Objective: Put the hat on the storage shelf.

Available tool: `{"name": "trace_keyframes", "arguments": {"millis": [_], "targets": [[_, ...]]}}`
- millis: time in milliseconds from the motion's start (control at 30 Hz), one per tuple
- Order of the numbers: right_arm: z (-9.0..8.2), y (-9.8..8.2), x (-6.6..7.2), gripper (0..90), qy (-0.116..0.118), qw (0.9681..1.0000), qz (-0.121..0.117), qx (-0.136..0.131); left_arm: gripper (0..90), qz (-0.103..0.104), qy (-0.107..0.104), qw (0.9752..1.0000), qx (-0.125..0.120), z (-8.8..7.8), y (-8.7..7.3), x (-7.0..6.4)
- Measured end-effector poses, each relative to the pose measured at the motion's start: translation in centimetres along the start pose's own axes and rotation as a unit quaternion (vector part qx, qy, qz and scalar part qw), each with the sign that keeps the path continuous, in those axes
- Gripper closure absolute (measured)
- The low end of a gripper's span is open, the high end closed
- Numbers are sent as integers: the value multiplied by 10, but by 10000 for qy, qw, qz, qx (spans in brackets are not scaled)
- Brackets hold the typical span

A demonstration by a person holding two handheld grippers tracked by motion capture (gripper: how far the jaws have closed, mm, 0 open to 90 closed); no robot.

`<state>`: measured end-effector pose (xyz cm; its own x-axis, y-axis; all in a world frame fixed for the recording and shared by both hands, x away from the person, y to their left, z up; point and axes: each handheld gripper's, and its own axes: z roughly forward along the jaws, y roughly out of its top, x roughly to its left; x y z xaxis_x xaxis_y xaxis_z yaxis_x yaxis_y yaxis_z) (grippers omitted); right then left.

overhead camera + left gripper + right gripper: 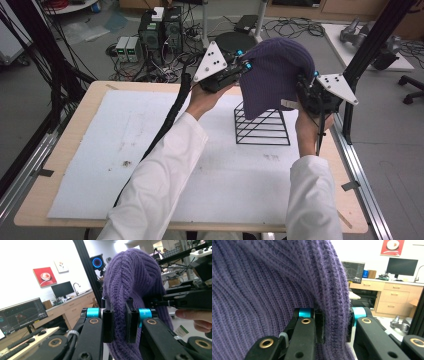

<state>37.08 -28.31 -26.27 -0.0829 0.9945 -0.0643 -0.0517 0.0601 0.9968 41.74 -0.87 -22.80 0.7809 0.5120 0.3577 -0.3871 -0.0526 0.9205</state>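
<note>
High view shows a purple knit hat [274, 75] held up in the air between the two hands, right above a black wire rack [264, 125] that stands on the white mat of the worktop [60, 145], toward its far right. The left hand-held gripper [245, 64] bites the hat's left edge, and the right hand-held gripper [302, 90] bites its right edge, a little lower and nearer. Left gripper view has the jaws pinched together on a fold of the hat [130, 285], with ribbed knit squeezed between the pads; right gripper view shows the same on the other side, jaws clamped on a thick fold of the hat [274, 285].

What the next move turns on, as I judge it, is the hat's opening against the rack's top. The hat hangs crown up, its long axis roughly upright, and its lower hem already overlaps the rack's upper wires. The rack lies straight below both grippers, about midway between them, slightly closer to the right one. Pulling the hem down evenly looks like the way to seat the hat over the frame.
</note>
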Motion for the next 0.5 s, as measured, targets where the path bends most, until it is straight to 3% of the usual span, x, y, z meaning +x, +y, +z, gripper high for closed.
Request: {"name": "trace_keyframes", "arguments": {"millis": [500], "targets": [[-13, -42, -5, 792, -109, 9986, 470, 218, 806, 55, -282, 9991, 310, 8, -18, -20]]}}
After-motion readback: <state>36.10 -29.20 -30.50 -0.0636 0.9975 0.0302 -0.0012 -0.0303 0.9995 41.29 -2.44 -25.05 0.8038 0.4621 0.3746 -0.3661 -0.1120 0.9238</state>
